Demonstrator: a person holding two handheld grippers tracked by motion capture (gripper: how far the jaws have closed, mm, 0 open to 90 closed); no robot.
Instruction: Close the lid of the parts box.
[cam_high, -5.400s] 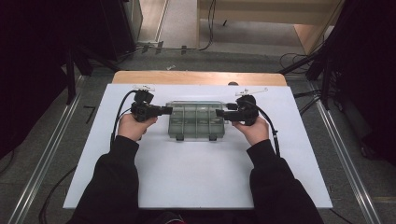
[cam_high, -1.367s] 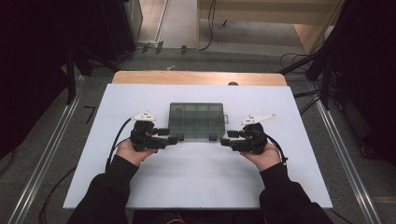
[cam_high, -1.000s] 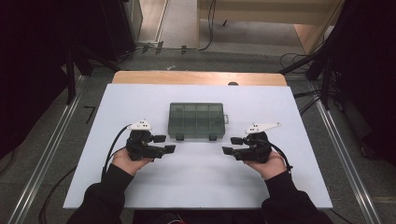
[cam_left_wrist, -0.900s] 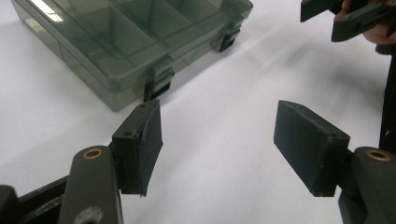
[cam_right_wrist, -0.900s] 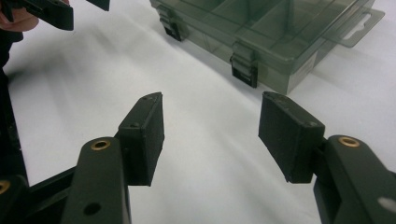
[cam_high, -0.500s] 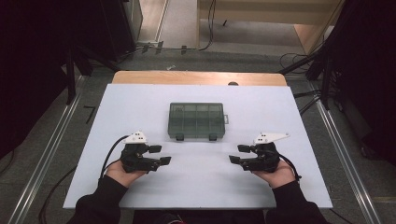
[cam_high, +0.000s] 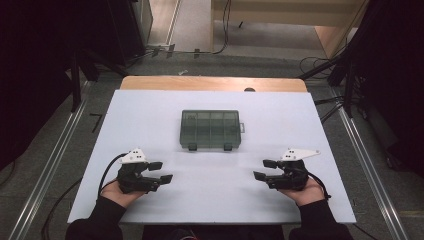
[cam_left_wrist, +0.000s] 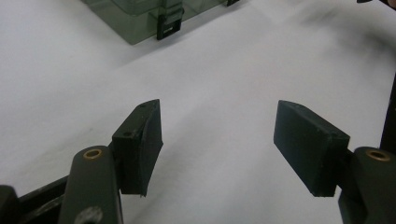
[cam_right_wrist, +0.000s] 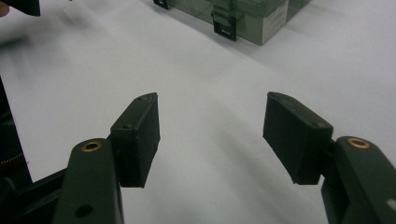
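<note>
On the white table the closed box sits mid-board, while both tongs, left and right, have pulled back toward the near edge, gaping and empty, right's jaws just widened; the handling looks finished.

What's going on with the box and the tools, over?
Left tool open, nothing in it. Right tool open, nothing in it, its jaws just widened. Box shut, mid-table, apart from both. Nothing in the way.
</note>
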